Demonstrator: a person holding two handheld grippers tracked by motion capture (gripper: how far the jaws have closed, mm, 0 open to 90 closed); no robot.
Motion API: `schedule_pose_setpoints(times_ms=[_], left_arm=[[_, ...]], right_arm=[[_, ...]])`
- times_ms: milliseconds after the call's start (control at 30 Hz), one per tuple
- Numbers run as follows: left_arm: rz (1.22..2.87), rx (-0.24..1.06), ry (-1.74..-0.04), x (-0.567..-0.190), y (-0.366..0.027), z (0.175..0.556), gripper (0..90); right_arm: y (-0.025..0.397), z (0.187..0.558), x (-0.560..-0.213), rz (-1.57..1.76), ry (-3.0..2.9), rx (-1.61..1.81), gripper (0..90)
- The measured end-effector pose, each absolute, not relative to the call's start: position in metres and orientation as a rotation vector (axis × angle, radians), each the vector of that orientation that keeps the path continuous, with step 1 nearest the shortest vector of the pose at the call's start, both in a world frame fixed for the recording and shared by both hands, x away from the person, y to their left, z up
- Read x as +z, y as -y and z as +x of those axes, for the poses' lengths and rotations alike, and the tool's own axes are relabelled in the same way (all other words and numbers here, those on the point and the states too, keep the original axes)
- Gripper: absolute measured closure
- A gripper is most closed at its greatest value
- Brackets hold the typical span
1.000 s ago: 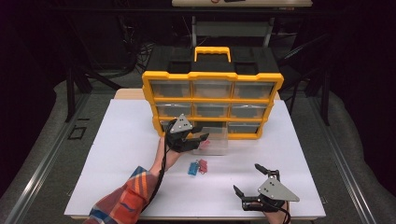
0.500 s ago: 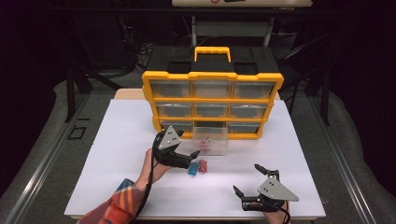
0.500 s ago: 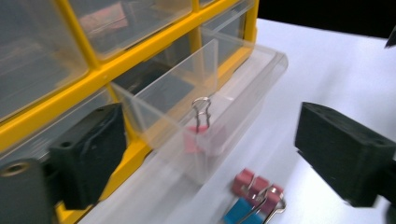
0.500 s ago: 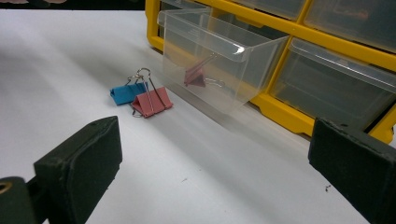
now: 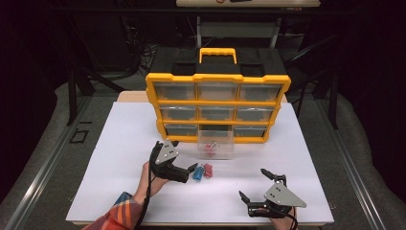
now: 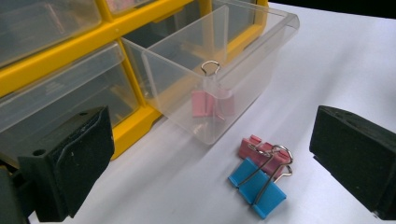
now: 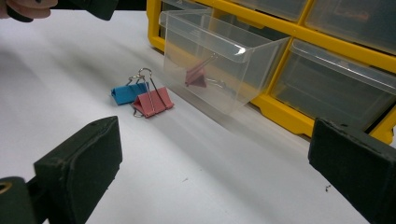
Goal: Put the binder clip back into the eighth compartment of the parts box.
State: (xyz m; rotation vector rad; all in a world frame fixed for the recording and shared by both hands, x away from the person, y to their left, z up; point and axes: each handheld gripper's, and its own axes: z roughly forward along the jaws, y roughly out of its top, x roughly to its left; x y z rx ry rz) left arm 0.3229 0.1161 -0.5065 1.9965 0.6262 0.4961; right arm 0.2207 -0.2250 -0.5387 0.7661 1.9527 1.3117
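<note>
1. A white desk [image 5: 119, 143] stands in a dark room; its top is brightly lit.
2. Grey floor [image 5: 43, 139] surrounds it, with a metal rail [image 5: 48, 165] along each side.
3. Behind it, dark cables [image 5: 143, 52] hang in shadow.
4. A pale shelf [image 5: 249, 3] crosses the top edge.

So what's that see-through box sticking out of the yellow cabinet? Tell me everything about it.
The clear drawer looks like thin transparent plastic, open-topped, with a lip along its front rim. It is pulled out of the bottom middle slot of the yellow organizer and sits upright over the white table. Inside is a pink binder clip, its wire handle up. Neither gripper touches it. A blue clip and another pink clip lie just in front.
</note>
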Motion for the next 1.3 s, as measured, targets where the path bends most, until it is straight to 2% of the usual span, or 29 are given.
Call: schedule_pose_setpoints(times_ms=[867,933,1033,1100,1300], left_arm=[[2.100,0.508,-0.573,-0.536,-0.089,0.304,0.2],[2.118,0.503,-0.575,-0.539,-0.085,0.303,3.5],[2.146,0.503,-0.570,-0.543,-0.080,0.300,14.9],[2.162,0.497,-0.571,-0.546,-0.076,0.299,16.8],[2.172,0.499,-0.588,-0.551,-0.072,0.300,35.8]], right_arm=[[0.223,0.223,-0.539,0.761,-1.965,1.316,2.3],[0.224,0.223,-0.539,0.763,-1.965,1.315,2.4],[0.224,0.223,-0.539,0.763,-1.960,1.319,2.4],[0.223,0.223,-0.539,0.760,-1.965,1.319,2.4],[0.223,0.224,-0.540,0.764,-1.967,1.318,2.4]])
